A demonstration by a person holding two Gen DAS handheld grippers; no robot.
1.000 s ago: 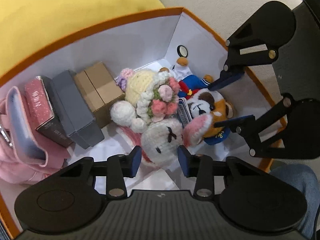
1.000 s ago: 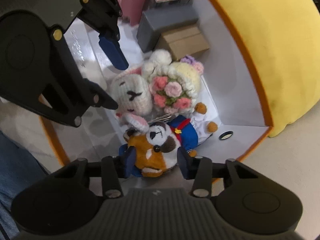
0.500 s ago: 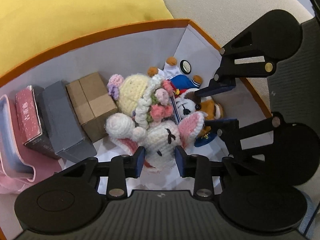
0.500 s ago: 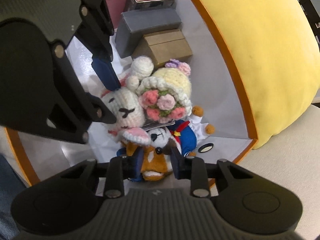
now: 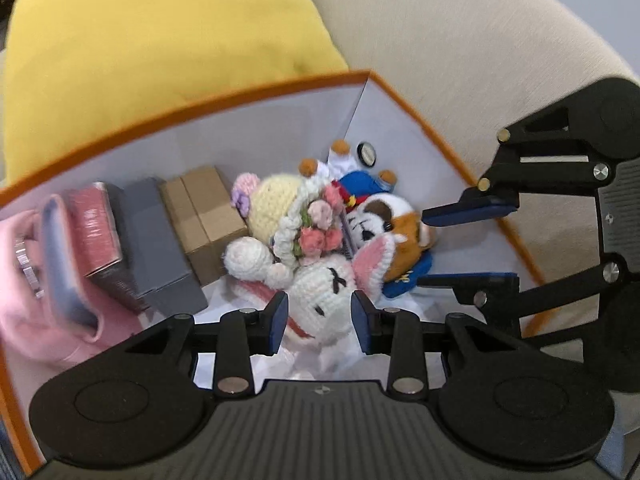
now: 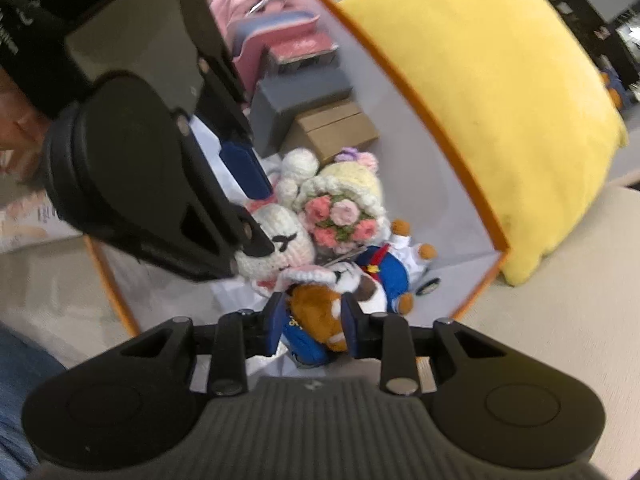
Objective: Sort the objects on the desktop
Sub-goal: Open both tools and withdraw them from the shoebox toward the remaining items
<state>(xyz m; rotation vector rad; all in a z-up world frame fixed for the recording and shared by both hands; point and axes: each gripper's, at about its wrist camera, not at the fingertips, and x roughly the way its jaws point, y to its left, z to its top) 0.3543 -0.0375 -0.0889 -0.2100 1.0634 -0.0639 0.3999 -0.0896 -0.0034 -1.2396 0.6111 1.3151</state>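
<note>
An orange-rimmed white box (image 5: 248, 88) holds several plush toys and small boxes. My left gripper (image 5: 319, 317) is shut on the white crochet bunny (image 5: 324, 300). My right gripper (image 6: 313, 319) is shut on the brown-and-white plush dog in blue (image 6: 320, 312); it also shows in the left wrist view (image 5: 394, 224), with the right fingers (image 5: 468, 212) around it. A cream crochet doll with pink flowers (image 5: 296, 216) and a blue-clad duck plush (image 5: 360, 184) lie between them.
A brown carton (image 5: 204, 216), a grey box (image 5: 156, 248), a red box (image 5: 94, 232) and a pink pouch (image 5: 36, 300) stand along the box's left side. A yellow cushion (image 5: 152, 40) presses against the far wall. Beige sofa fabric (image 5: 460, 60) surrounds the box.
Both grippers have closed from wider openings onto their toys and have pulled back and up, so the box looks farther away. The right view is blurred by motion.
</note>
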